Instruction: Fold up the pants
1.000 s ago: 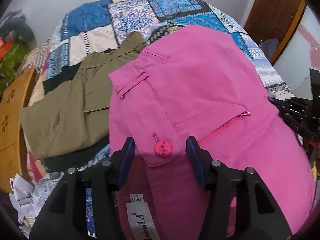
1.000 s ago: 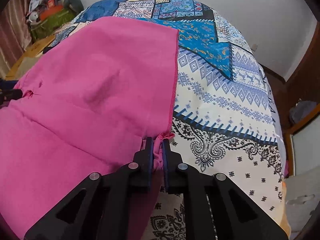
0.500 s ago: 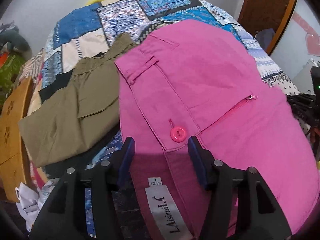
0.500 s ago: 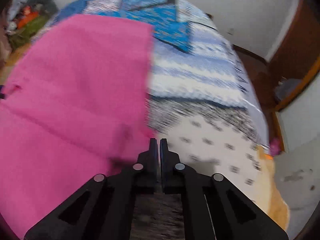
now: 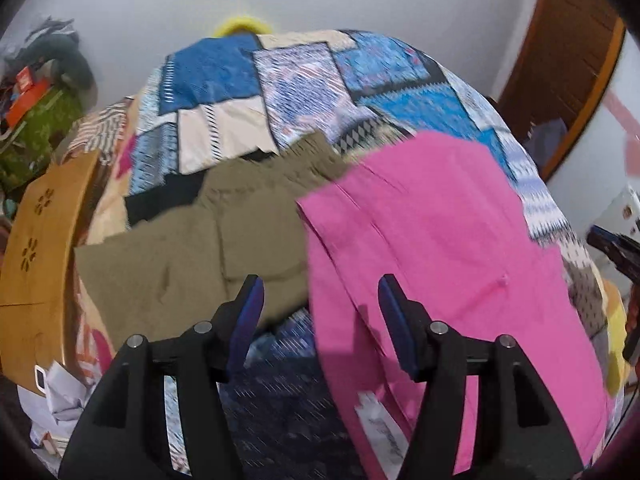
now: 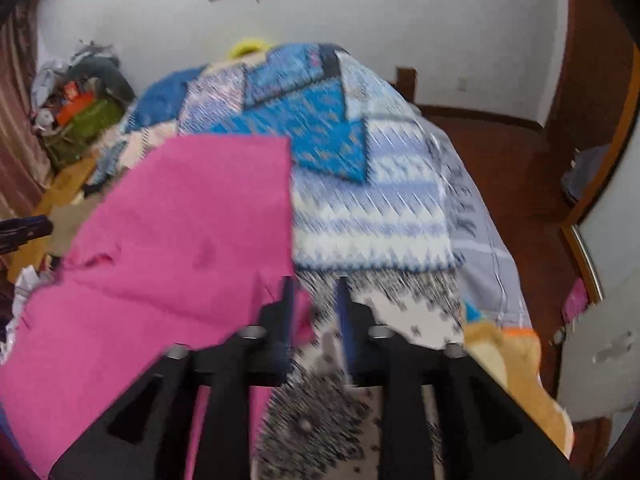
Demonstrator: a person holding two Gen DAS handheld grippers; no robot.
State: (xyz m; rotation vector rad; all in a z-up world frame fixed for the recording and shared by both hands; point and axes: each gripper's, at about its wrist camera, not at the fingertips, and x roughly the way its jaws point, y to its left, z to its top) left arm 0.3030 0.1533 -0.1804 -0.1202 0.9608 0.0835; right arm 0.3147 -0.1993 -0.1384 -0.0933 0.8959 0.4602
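The pink pants [image 5: 440, 240] lie spread flat on the patchwork bed cover [image 5: 224, 80]. My left gripper [image 5: 320, 314] hangs above their waist end with its jaws opening. The pants' left edge shows in the gap below, and no pad touches it. In the right wrist view the pink pants [image 6: 180, 240] fill the left side. My right gripper [image 6: 316, 316] is above their near right corner, jaws opening. A bit of pink hem shows beside the left finger [image 6: 288, 316], not pinched. Both views are motion-blurred.
Folded olive pants [image 5: 224, 248] lie just left of the pink ones, over a dark garment. A wooden board [image 5: 36, 248] and crumpled paper border the bed's left side. An orange blanket [image 6: 508, 364] hangs at the near right corner. A clutter pile [image 6: 80, 112] sits far left, a wooden door [image 5: 572, 60] far right.
Both grippers have lifted and drawn back from the pants. The right gripper was shut on the pink hem, then shut empty, and now stands apart. The pink button has left the left view.
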